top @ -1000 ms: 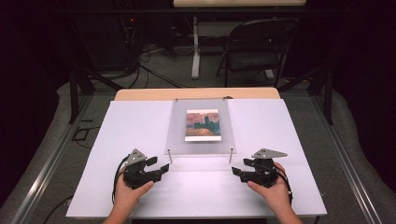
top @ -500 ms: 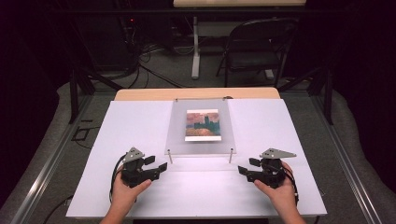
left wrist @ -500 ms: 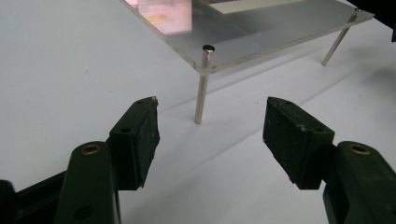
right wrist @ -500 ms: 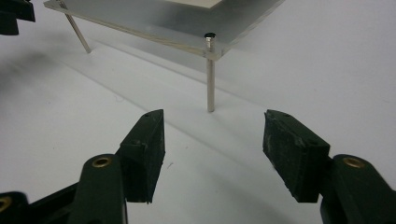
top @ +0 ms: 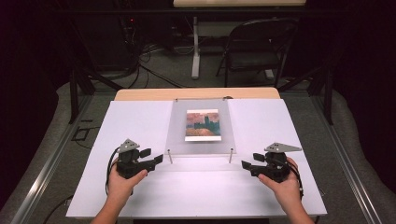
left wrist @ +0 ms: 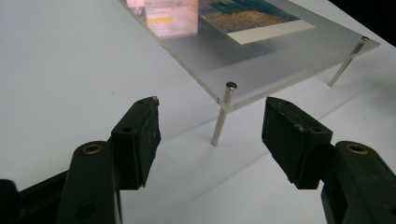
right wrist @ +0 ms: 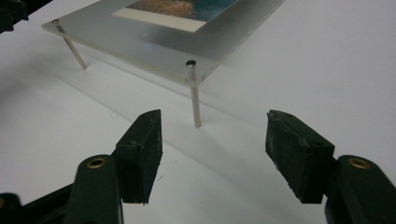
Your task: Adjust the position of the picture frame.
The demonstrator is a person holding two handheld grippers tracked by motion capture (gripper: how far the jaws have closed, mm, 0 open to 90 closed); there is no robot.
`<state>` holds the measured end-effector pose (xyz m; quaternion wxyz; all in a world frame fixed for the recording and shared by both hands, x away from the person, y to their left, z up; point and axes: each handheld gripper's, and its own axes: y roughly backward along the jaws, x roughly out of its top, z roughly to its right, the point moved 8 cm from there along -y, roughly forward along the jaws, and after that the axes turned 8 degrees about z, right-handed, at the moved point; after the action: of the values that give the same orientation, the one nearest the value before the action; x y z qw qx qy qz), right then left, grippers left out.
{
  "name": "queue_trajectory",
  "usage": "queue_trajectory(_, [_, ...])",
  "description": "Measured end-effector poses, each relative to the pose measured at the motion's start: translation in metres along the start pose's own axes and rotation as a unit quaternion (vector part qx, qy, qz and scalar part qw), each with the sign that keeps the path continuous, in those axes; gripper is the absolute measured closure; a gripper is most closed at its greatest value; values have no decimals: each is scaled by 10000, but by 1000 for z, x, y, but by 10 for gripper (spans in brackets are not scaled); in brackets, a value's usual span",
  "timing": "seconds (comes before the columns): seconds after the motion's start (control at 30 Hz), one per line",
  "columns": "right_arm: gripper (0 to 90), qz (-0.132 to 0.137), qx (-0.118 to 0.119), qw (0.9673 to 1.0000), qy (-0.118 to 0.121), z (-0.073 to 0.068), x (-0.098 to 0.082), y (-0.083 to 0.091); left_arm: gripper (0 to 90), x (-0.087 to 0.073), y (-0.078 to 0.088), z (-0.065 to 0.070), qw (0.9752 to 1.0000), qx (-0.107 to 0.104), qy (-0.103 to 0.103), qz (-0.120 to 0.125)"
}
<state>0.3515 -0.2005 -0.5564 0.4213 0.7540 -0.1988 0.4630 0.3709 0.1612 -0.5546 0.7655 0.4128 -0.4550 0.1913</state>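
- Fingers (left wrist: 140, 135) of the left gripper (top: 148, 157) stand spread with nothing between them, and they frame the near left post (left wrist: 223, 114) of the acrylic frame (top: 201, 145) — lined up, by the look of it, to come in on that corner.
- Same story on the other side: the right gripper (top: 250, 161) has its pads (right wrist: 142, 149) released and empty, pointing at the near right post (right wrist: 194, 93), still apart from it.
- Both hands flank the frame's near edge, one at each corner, which suggests a two-handed lift or shift of the whole piece.
- That frame sits at the middle of the table, a clear plate raised on thin metal legs, with a small painted picture (top: 202, 125) lying flat in it.
- Underfoot for all this is a white sheet (top: 196, 191) covering the tabletop, smooth and bare around the frame; a strip of wooden table edge (top: 196, 94) shows at the far side.
- Beyond, the room is dark: a folding chair (top: 254, 49), cables (top: 149, 51) on a grey floor, and a table leg.
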Motion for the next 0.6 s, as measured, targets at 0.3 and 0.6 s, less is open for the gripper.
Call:
queue_trajectory(0.3, [336, -46, -271, 9996, 119, 27, 30, -9, 362, 26, -14, -22, 9997, 103, 237, -41])
queue_trajectory(0.6, [335, -227, -159, 9996, 89, 43, 49, -40, 362, 50, -41, -46, 9986, 222, 447, -184])
